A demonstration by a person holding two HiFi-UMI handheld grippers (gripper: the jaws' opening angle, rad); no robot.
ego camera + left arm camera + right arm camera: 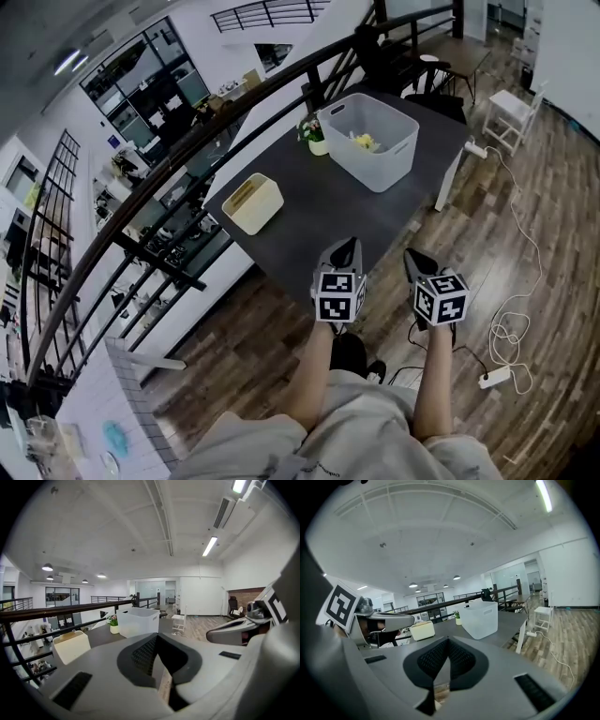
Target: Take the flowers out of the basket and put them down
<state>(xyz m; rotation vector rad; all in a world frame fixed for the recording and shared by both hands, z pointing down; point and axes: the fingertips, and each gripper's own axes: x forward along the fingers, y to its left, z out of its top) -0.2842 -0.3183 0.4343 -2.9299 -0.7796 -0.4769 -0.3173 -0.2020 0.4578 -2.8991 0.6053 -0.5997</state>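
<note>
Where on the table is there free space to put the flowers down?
The widest bare patch of the dark table lies between the cream box and the white basket, reaching the near edge. It is crowded at the far side, where the potted plant stands close beside the basket.

Inside the white basket [380, 169] near the tabletop's [319, 211] far edge lies something yellow [364, 142], perhaps flowers, too small to tell. The small potted plant [315, 137] just beside the basket is likewise too small for detail.
</note>
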